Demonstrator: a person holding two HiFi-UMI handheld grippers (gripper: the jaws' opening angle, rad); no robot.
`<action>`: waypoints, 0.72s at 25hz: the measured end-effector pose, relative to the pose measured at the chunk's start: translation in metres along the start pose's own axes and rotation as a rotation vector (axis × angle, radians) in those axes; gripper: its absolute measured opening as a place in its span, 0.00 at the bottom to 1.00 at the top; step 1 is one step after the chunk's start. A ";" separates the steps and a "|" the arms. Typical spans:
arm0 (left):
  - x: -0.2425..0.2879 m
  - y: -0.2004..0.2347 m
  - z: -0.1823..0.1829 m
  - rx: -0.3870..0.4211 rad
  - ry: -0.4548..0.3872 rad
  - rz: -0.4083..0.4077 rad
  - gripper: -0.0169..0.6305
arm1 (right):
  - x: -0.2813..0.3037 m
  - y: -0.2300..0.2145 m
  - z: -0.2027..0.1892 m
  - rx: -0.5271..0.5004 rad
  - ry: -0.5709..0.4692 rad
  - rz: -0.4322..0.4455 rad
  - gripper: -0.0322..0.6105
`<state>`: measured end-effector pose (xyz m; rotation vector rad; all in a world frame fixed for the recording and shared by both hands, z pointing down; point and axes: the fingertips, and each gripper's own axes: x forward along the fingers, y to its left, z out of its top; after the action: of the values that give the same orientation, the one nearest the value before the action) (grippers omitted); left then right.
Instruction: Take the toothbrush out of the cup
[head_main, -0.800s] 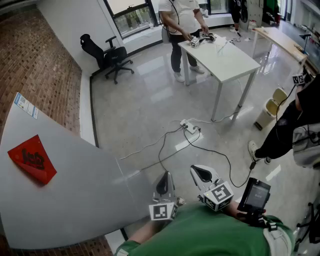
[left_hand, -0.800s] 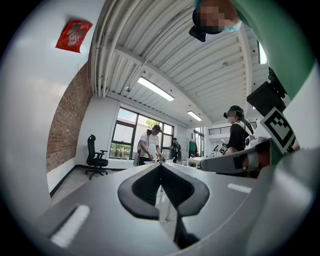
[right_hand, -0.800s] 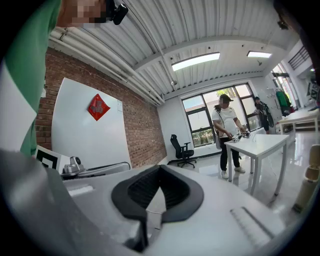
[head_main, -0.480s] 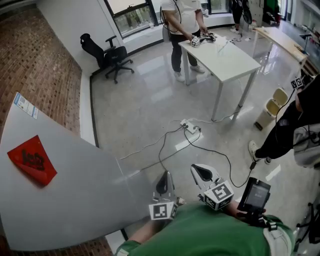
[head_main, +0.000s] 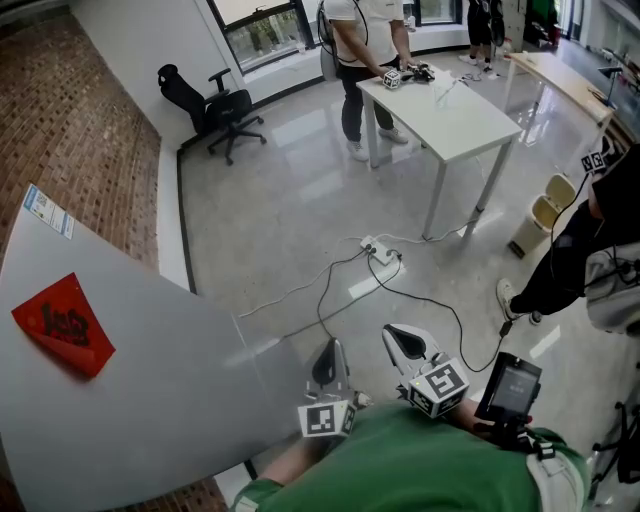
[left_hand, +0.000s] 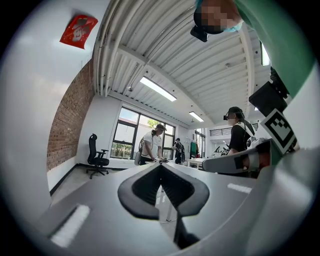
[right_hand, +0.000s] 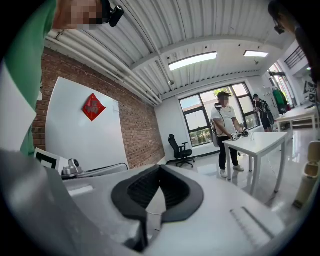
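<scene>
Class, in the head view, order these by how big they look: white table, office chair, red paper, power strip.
Largest: the white table.
Next: the office chair and the red paper look about alike; the paper is nearer the camera, so I leave them unranked.
Smallest: the power strip.

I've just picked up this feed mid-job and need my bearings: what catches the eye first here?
The left gripper and right gripper are both shut on nothing, held close to the wearer's green shirt above the floor. A red paper stands out on the big white board at left, and a person stands at a white table across the room. No cup or toothbrush shows in any view.
</scene>
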<state>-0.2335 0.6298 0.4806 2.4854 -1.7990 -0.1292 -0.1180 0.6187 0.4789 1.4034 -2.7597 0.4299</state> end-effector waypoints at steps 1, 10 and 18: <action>0.000 0.003 0.000 -0.002 0.000 0.001 0.04 | 0.002 0.002 0.000 -0.005 -0.002 -0.003 0.05; -0.013 0.034 0.000 -0.027 -0.009 0.012 0.04 | 0.018 0.028 -0.016 -0.014 -0.001 0.003 0.05; -0.015 0.057 -0.002 -0.064 -0.004 0.060 0.04 | 0.034 0.034 -0.020 -0.027 0.035 0.001 0.05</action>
<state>-0.2920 0.6258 0.4887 2.3875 -1.8383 -0.1854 -0.1671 0.6161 0.4952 1.3752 -2.7285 0.4114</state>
